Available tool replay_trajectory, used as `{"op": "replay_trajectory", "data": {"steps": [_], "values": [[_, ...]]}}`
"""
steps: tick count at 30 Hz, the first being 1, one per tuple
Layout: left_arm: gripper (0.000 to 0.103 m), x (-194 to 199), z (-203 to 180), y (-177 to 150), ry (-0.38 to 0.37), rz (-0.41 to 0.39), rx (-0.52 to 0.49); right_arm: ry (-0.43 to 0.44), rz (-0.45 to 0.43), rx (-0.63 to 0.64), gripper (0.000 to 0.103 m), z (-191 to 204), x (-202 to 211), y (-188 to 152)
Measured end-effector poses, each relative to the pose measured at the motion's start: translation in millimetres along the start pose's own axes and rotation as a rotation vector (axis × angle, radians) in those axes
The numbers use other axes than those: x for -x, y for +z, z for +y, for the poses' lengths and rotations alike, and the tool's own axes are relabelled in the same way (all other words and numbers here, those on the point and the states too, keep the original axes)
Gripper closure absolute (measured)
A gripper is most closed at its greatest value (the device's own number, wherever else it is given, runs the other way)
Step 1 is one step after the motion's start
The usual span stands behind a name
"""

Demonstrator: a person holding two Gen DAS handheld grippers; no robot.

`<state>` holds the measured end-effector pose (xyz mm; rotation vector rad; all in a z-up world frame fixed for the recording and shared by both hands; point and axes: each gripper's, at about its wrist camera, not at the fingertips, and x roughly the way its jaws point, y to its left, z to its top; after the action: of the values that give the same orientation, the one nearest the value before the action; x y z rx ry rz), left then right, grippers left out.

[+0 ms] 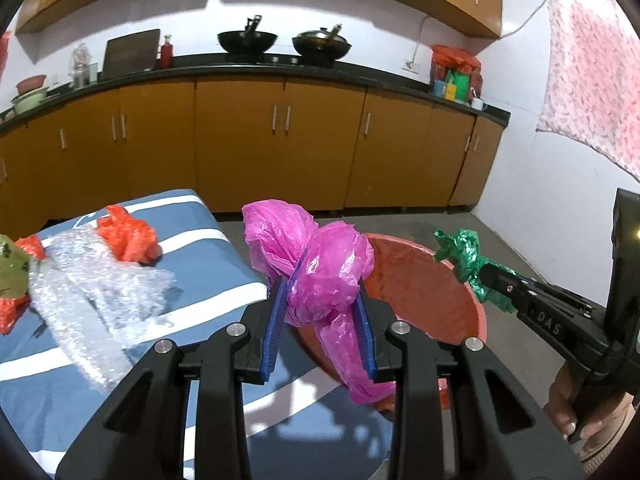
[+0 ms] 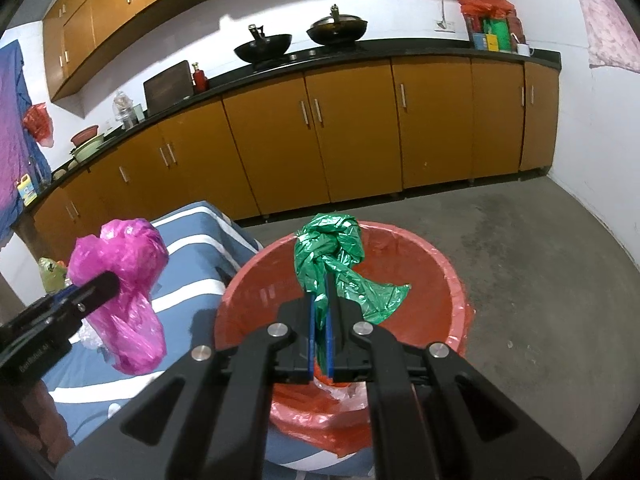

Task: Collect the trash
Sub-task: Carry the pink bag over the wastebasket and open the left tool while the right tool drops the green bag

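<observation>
On the far left of the striped blue cloth [image 1: 208,240] lies what is left to collect: a greenish scrap [image 1: 10,268] at the edge, a sheet of bubble wrap [image 1: 92,296], and red bags [image 1: 128,236] crumpled on and beside it. Moving right, here's the left gripper [image 1: 322,280], its blue pads [image 1: 276,320] partly open and pressed into both sides of a pink bag [image 1: 316,256]. The bag bulges above the fingers and a tail hangs below. It sits in the air at the cloth's edge, right by the near rim of the red bin [image 1: 424,280].

Over to the bin itself, lined with red plastic and standing on the grey floor [image 2: 540,256] just beside the cloth. Above its opening is the right gripper [image 2: 320,292], pads pinched almost together on a green bag [image 2: 332,256]. The knotted bunch sticks up past the fingertips and a loose flap spreads to the right, all of it over the bin's mouth. A hand [image 1: 580,412] holds that tool at the far right.

Behind it all runs the row of orange cabinets [image 2: 352,128].
</observation>
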<state>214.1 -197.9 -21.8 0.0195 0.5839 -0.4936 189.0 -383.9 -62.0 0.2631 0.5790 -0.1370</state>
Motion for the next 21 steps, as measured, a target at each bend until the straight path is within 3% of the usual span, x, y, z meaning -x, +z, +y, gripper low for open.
{"op": "replay_trajectory", "data": {"steps": [21], "values": [[0.070, -63.0, -35.4, -1.6, -0.060, 0.074, -0.109, -0.011, 0.002, -0.041, 0.097, -28.6, -27.4, 10.0]]}}
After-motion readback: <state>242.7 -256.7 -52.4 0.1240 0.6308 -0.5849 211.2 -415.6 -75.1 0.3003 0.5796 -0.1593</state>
